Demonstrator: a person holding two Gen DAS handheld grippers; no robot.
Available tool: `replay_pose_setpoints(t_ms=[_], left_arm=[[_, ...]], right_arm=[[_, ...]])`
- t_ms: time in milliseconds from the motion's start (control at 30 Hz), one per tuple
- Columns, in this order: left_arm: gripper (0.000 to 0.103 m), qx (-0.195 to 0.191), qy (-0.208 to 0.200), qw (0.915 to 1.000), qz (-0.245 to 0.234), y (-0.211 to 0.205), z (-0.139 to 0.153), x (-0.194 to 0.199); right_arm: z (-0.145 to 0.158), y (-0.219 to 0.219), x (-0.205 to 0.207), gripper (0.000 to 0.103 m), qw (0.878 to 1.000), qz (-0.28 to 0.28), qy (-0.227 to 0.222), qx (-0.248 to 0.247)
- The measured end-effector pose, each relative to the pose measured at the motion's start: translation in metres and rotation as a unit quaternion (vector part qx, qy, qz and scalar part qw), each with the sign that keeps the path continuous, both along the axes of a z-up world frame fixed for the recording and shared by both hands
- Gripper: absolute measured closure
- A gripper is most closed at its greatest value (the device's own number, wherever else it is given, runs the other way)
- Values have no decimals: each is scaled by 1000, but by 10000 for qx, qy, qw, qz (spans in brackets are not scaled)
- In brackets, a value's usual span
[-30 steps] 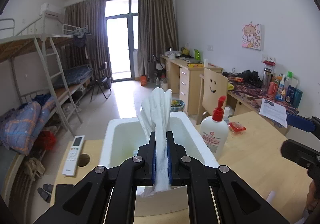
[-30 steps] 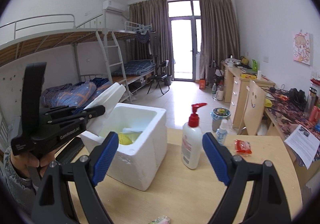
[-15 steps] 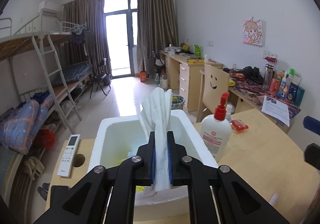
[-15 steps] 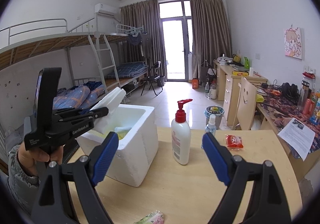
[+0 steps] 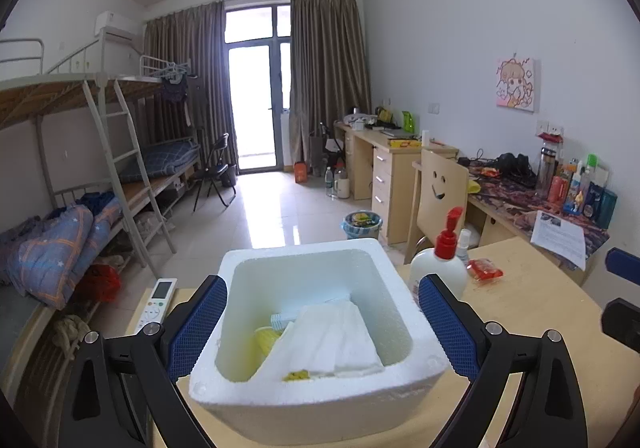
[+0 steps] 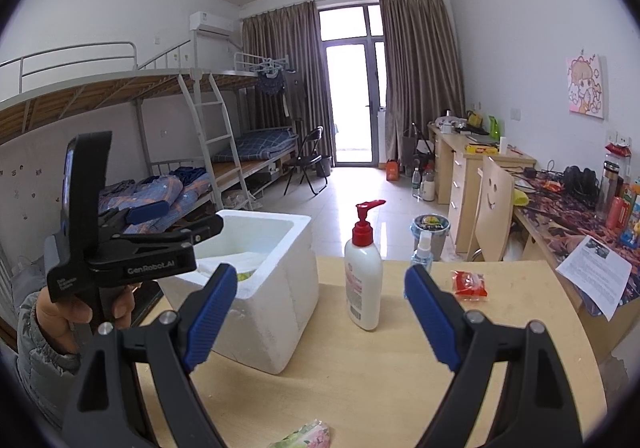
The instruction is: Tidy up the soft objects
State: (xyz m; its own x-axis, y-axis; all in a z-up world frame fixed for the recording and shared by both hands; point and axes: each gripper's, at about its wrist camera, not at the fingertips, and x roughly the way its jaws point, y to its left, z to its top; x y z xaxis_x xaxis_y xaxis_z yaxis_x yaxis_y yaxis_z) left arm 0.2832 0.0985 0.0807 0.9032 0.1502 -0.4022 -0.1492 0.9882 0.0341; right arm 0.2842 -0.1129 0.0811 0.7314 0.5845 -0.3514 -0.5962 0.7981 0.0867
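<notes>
The white foam box (image 5: 400, 280) holds the white cloth (image 5: 336, 340), right under the left gripper (image 5: 320, 328), whose jaws are opening with nothing pinched. The right gripper (image 6: 320, 312), spread wide and empty, is nearer the flowery pack (image 6: 306, 436), in front of the box.

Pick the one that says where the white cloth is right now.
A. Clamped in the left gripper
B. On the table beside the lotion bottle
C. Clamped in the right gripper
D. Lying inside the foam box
D: the white cloth lies inside the foam box, between the opening jaws of the left gripper, which do not touch it.
</notes>
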Motion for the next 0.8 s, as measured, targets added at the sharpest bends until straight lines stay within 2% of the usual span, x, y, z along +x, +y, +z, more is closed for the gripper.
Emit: replay_pose_setpoints(t_ms=[267, 333, 367, 533, 800], left_arm=[[3, 40, -217, 9997, -63, -7, 14, -36], [1, 55, -267, 9996, -56, -8, 17, -47], [1, 74, -300, 9995, -39, -9, 19, -54], [1, 8, -336, 9994, 22, -11, 23, -79], [1, 88, -524, 9986, 50, -20, 28, -118]], right_arm=[[5, -2, -15, 14, 10000, 77, -59, 4], [5, -4, -20, 9, 9999, 86, -53, -33], [6, -5, -22, 0, 9999, 83, -68, -50], [11, -9, -44, 0, 9994, 76, -319, -68], [14, -14, -67, 0, 9991, 159, -402, -30]])
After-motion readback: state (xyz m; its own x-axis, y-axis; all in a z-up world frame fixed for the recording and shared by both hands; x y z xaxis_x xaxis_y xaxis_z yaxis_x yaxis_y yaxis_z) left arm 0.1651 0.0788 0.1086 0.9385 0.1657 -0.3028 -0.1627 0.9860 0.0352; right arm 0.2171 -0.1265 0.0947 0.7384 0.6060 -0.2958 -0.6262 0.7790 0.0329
